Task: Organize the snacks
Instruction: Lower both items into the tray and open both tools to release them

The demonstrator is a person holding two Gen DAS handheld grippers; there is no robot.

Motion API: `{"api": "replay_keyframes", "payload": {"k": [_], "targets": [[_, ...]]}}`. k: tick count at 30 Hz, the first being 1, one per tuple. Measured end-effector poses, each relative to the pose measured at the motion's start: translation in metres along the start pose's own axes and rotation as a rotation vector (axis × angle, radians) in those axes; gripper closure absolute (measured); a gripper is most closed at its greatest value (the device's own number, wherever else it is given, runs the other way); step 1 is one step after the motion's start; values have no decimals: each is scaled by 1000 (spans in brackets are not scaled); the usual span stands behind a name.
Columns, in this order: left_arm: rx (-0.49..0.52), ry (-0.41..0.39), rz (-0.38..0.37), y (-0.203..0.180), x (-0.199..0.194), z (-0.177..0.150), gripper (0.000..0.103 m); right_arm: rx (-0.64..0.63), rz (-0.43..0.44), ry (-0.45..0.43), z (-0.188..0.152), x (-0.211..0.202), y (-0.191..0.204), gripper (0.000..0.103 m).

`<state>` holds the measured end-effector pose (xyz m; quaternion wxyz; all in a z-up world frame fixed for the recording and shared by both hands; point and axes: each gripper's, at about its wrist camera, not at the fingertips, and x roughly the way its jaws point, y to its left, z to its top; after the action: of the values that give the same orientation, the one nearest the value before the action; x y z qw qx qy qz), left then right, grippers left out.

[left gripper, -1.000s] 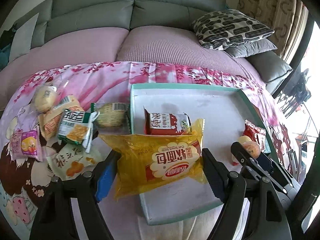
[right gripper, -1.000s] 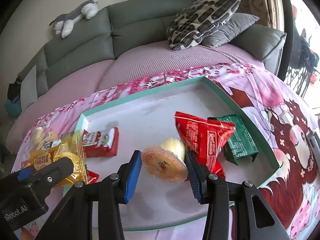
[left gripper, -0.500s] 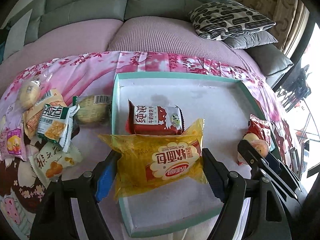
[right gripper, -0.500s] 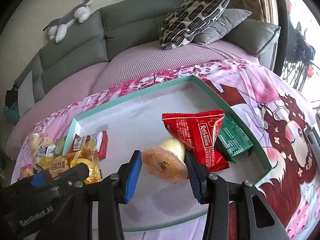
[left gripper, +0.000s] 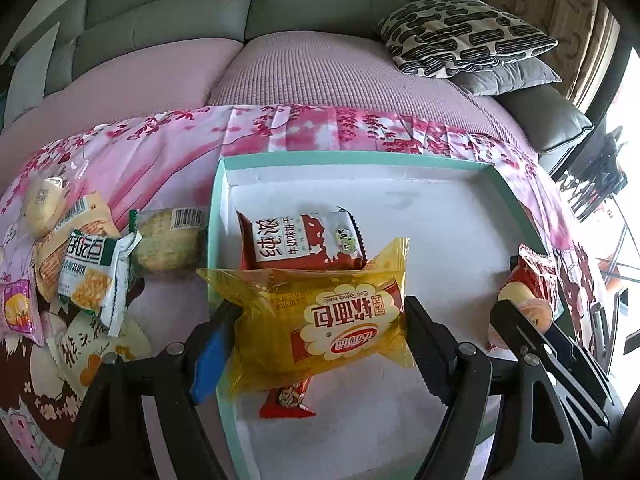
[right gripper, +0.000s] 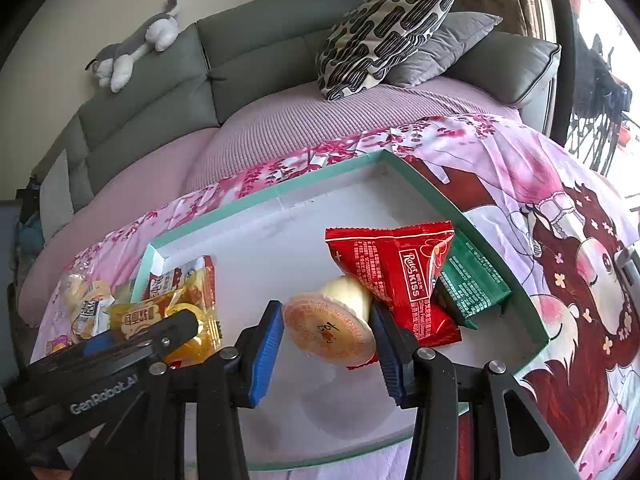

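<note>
Yellow bread packet (left gripper: 320, 316): left wrist view, lower centre, pinched across its width by the left gripper (left gripper: 316, 340), hanging over the teal tray (left gripper: 212, 216) near its left rim, above a red biscuit pack (left gripper: 300, 240). Judged light, soft, crinkly film; grip mid-body, gently, or the bread squashes. Right wrist view: right gripper (right gripper: 328, 332) clamps a jelly cup (right gripper: 328, 330) at centre, over the tray floor beside a red packet (right gripper: 400, 276); rigid rim, slippery lid.

Glossy yellow plastic wrapper (left gripper: 320, 312), matt white tray (left gripper: 440, 208), ribbed mauve sofa cloth (left gripper: 320, 76), frame centre upward.
</note>
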<state>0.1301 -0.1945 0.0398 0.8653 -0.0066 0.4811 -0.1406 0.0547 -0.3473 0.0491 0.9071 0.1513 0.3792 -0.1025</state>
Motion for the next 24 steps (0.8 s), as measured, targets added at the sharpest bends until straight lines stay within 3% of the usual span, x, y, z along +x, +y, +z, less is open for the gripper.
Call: {"api": "replay_keyframes", "payload": {"k": [14, 19, 24], "targets": [[38, -1, 56, -5, -1, 5, 21, 12, 18, 1, 1, 1, -1, 55], [36, -15, 75, -1, -8, 5, 12, 12, 18, 1, 1, 0, -1, 55], [34, -15, 80, 3, -13, 5, 10, 10, 18, 4, 1, 1, -1, 55]]}}
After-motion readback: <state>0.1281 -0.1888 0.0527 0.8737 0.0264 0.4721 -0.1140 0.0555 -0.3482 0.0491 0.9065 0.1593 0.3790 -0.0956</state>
